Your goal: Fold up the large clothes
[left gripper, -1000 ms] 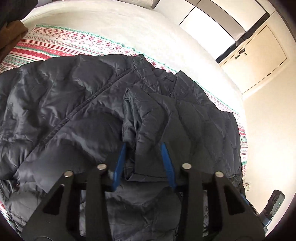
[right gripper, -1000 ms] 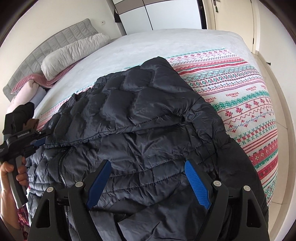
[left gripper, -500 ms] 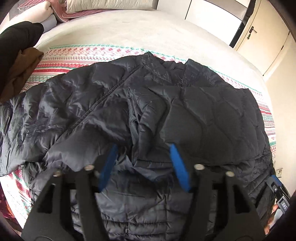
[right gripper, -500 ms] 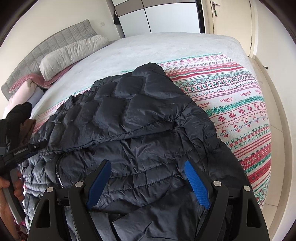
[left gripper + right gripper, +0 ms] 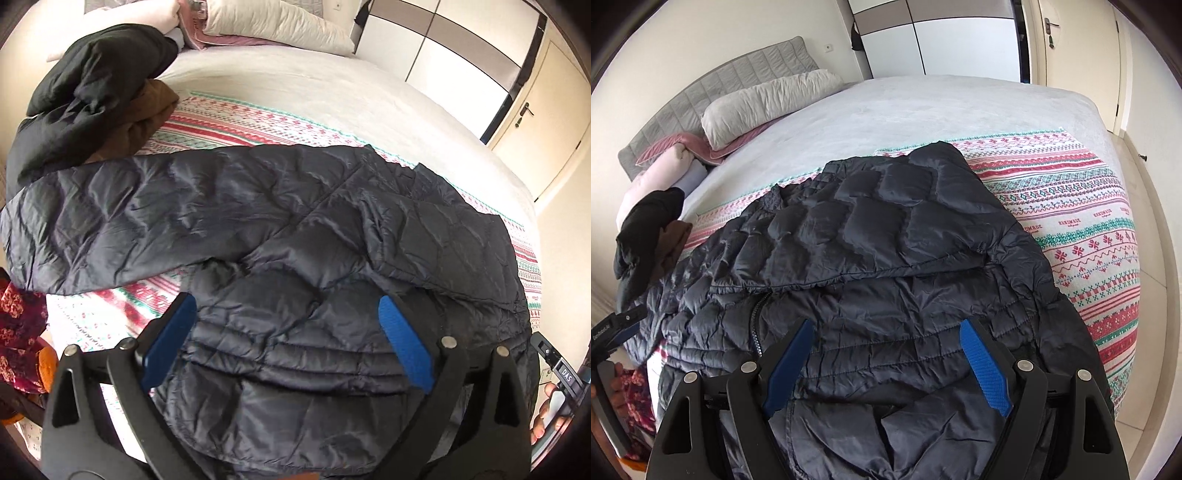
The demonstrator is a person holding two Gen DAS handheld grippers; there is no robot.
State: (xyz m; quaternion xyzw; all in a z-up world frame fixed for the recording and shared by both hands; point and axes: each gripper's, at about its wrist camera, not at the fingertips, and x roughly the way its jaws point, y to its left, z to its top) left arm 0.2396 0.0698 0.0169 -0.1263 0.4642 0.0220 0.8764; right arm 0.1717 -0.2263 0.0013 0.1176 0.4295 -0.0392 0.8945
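A large dark quilted puffer jacket (image 5: 295,229) lies spread on the patterned blanket (image 5: 258,118) of a bed, one sleeve stretched out to the left (image 5: 110,221). In the right wrist view the jacket (image 5: 886,266) has its right part folded over the body, zipper showing at the left. My left gripper (image 5: 286,325) is open and empty above the jacket's near hem. My right gripper (image 5: 884,350) is open and empty above the jacket's near edge.
A pile of black and brown clothes (image 5: 92,92) lies at the bed's far left. Pillows (image 5: 277,26) sit at the headboard (image 5: 720,92). A floral red cloth (image 5: 18,325) hangs at the near left. Wardrobe and door stand beyond the bed.
My left gripper has opened, let go of the jacket fold, and pulled back and left; the sleeve now lies out to the left. My right gripper stayed open and drew back slightly.
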